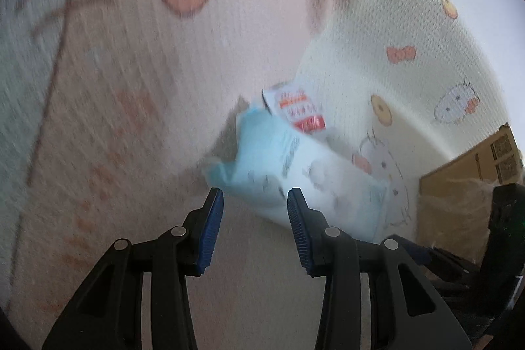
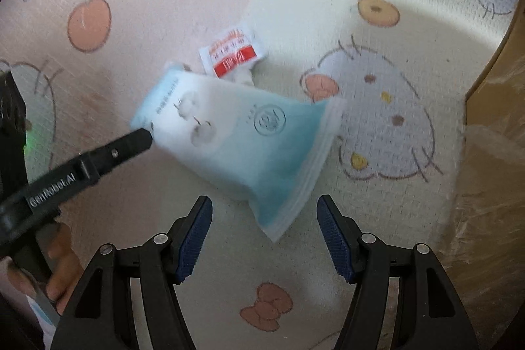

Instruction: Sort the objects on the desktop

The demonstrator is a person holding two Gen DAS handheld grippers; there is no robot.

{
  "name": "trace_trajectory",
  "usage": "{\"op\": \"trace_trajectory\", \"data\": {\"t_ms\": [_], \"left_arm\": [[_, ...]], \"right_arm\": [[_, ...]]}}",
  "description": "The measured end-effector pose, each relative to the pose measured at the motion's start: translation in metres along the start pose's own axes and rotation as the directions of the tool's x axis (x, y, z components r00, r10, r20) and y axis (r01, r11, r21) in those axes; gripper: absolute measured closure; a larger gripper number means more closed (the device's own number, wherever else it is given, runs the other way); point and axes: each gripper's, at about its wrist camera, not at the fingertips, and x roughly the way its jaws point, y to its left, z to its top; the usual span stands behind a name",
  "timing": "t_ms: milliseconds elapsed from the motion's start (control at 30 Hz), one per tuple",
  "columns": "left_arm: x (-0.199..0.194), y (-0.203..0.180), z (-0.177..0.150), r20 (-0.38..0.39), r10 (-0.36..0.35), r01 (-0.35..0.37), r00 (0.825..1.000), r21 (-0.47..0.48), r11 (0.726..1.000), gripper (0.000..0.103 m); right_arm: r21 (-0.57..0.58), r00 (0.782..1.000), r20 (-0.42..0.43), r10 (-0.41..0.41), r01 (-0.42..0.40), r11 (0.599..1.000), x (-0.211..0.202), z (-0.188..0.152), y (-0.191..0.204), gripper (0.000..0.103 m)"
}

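A light blue and white soft packet (image 2: 239, 133) lies flat on the cartoon-printed mat (image 2: 410, 31). A small white sachet with red print (image 2: 231, 53) touches its far edge. My right gripper (image 2: 264, 199) is open, and the packet's near corner lies loose between its fingers, clear of both pads. At the packet's left edge, the left gripper (image 2: 115, 153) comes in from the left with one fingertip. In the left wrist view the left gripper (image 1: 256, 192) is open, with the packet (image 1: 295, 176) just beyond its tips and the sachet (image 1: 300, 110) behind that.
A brown cardboard box (image 2: 492, 153) wrapped in clear film stands along the right edge of the mat, also seen as the box (image 1: 459, 192) in the left wrist view. A hand (image 2: 59, 255) holds the left gripper's handle at lower left. The mat (image 1: 131, 71) spreads pink to the left.
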Motion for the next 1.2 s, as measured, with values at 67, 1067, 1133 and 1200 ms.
{"op": "trace_trajectory", "data": {"t_ms": [67, 1067, 1133, 1200], "left_arm": [[0.000, -0.002, 0.008, 0.024, 0.017, -0.018, 1.000, 0.018, 1.000, 0.054], [0.024, -0.001, 0.014, -0.125, -0.019, 0.022, 0.992, 0.026, 0.999, 0.046], [0.026, -0.001, 0.019, -0.130, -0.011, 0.014, 0.991, 0.024, 1.000, 0.046], [0.028, 0.001, 0.020, -0.135, -0.014, 0.015, 0.991, 0.010, 1.000, 0.046]], "right_arm": [[0.046, 0.999, 0.035, 0.011, -0.013, 0.999, -0.003, 0.004, -0.005, 0.039], [0.359, 0.993, 0.041, 0.110, -0.117, 0.926, 0.040, 0.039, -0.047, 0.032], [0.385, 0.992, 0.044, 0.118, -0.126, 0.914, 0.038, 0.039, -0.051, 0.032], [0.398, 0.992, 0.048, 0.121, -0.130, 0.908, 0.035, 0.038, -0.053, 0.032]]}}
